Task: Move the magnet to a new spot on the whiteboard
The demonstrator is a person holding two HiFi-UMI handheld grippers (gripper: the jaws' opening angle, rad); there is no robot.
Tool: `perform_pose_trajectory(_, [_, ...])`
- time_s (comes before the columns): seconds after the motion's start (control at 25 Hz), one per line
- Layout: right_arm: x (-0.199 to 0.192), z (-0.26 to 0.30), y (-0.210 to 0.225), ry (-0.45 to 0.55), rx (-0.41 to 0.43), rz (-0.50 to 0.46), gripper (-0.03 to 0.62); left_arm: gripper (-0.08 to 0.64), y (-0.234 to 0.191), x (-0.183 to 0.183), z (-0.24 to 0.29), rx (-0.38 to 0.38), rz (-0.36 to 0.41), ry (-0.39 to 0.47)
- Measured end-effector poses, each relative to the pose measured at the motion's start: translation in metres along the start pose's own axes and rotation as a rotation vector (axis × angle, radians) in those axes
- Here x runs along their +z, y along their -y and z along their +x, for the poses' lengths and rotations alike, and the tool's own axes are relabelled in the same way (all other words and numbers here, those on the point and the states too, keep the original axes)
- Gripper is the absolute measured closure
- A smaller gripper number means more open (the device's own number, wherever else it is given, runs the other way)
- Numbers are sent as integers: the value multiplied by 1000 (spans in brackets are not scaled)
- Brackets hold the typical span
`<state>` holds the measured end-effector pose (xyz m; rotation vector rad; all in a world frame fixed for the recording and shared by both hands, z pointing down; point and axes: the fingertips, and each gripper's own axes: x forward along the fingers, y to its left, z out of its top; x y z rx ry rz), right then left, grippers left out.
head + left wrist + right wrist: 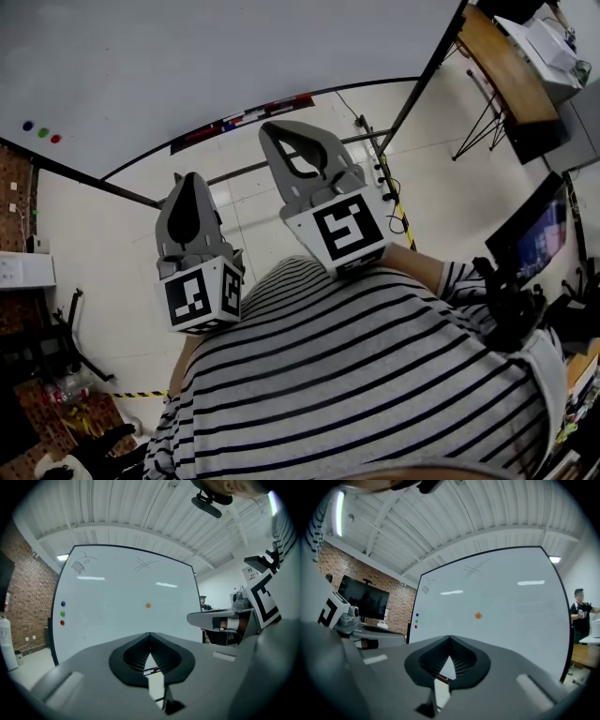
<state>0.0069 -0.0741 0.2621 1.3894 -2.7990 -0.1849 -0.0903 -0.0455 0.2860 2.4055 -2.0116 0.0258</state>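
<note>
to start the reach well, the right gripper (449, 637), its jaws pressed together on nothing, probably needed to open early, approach squarely and pinch the orange magnet (478, 615) by its rim. that magnet sat mid-way across the whiteboard (515, 588), far ahead and slightly right of the jaw tips, well apart. the left gripper (150, 634) was likewise closed and empty.

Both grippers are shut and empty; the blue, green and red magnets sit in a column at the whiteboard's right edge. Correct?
Wrong edge: the left gripper view shows the blue, green and red magnets at the whiteboard's left edge. The rest holds.
</note>
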Motion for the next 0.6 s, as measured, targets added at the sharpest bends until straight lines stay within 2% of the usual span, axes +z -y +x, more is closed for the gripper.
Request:
perform_pose_trajectory(0.16, [0,10,-19,-8,18,0,592,543,-12,-2,-3,-13,-6,-2])
perform_pose_trajectory(0.6, [-8,23,-37,-38,24,11,592,543,-19,-7,-2,-70,-10,-9])
